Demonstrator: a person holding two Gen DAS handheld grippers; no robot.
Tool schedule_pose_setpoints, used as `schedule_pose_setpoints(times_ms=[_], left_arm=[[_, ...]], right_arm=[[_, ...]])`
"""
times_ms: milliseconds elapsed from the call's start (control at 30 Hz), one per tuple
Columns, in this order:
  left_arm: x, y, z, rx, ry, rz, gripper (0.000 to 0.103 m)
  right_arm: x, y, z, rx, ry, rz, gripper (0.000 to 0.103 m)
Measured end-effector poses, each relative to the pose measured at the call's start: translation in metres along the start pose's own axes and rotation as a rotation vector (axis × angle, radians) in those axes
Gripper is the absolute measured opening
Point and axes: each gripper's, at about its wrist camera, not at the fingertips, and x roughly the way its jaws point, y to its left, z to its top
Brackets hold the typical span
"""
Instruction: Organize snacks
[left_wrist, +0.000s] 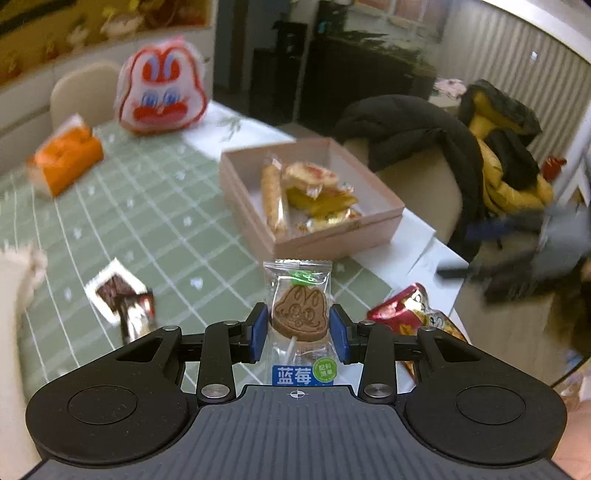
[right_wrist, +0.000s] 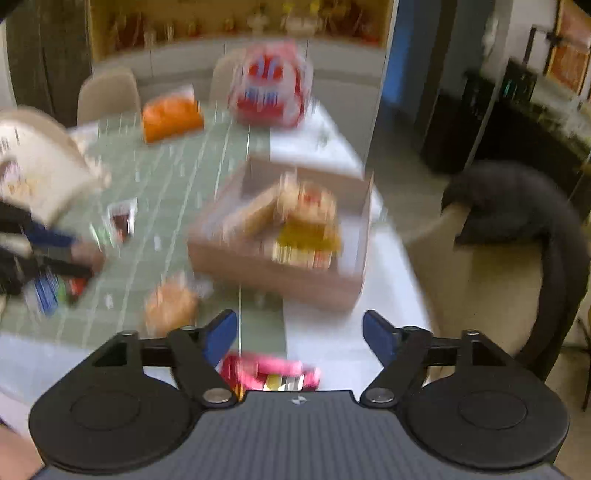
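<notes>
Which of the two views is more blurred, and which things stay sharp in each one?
Right wrist view: strong motion blur; the box and its snacks smear, and only the open right gripper is sharp. Left wrist view: clearer; the wrapped lollipop in the left gripper is crisp, the box readable, the far rabbit-face bag soft. Both bend straight lines at the edges.

Left gripper (left_wrist: 299, 326) jaws clamped; right gripper (right_wrist: 300, 332) jaws spread wide.
</notes>
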Motion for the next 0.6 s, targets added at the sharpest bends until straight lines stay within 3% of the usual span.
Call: schedule_pose_setpoints(times_ms=[133,233,367,600], left_arm=[[0.007,0.004,-0.014,-0.066,0.054,-0.034,0.041],[0.008,0.001,-0.023,-0.065,0.088,-0.041,0.041],[0.006,0.000,-0.033,-0.075,0.118,-0.049,0.041],[0.006,0.001,-0.046,-0.100,0.144,-0.069,0.041]], right_arm=[[0.048,0.004,-0.039,0.101,0.155,0.023,0.077],[0.072,-0.002,-0.058,0.251,0.205,0.033,0.079],[0.072,0.001,-0.063,0.311,0.164,0.055,0.084],[0.078,0.034,-0.070,0.190,0.141,-0.045,0.097]])
